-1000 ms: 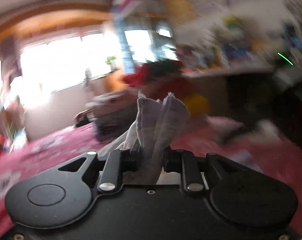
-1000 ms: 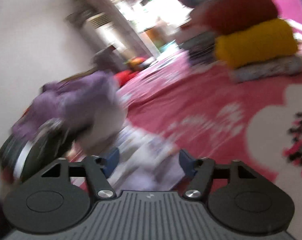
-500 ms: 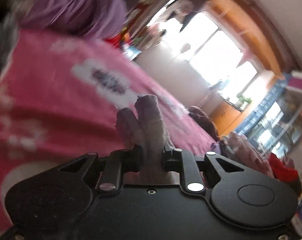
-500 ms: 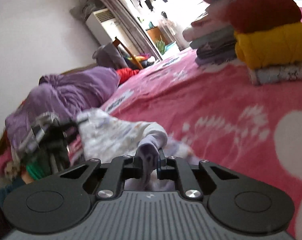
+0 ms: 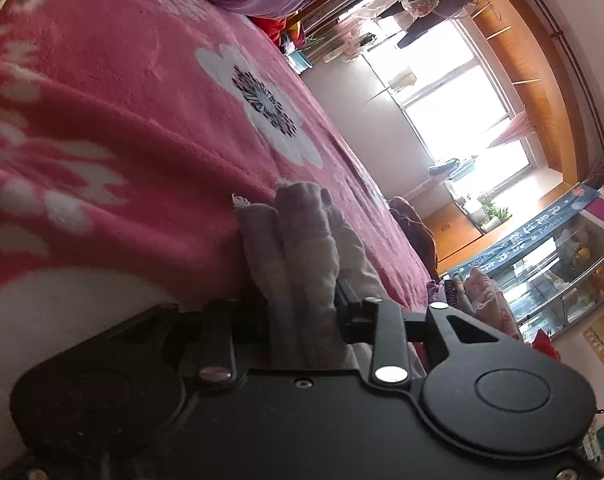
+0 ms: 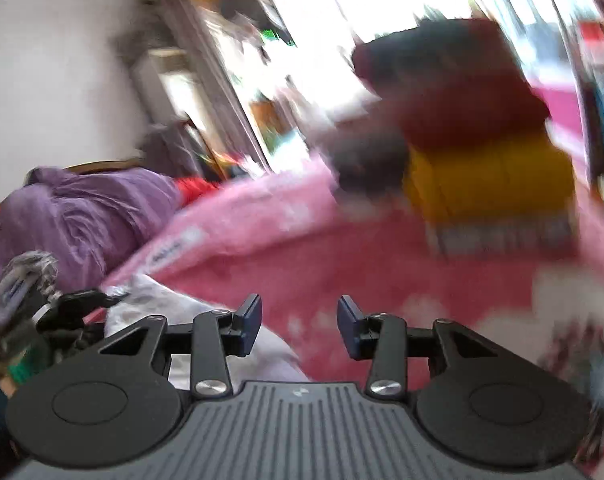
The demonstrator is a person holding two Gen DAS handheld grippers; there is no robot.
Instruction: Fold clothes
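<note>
Half a second ago the right gripper pinched the pale cloth; its blue-padded jaws now stand apart with nothing between them. Just left of it lies the soft, crumpled pale garment. The left gripper is clamped on a bunched fold of that fleecy lilac-grey cloth, pressed low against the fuzzy pink blanket with white flower shapes. Farther off, blurred, sits a stack of folded clothes, yellow under dark red. A rumpled purple heap lies at far left.
</note>
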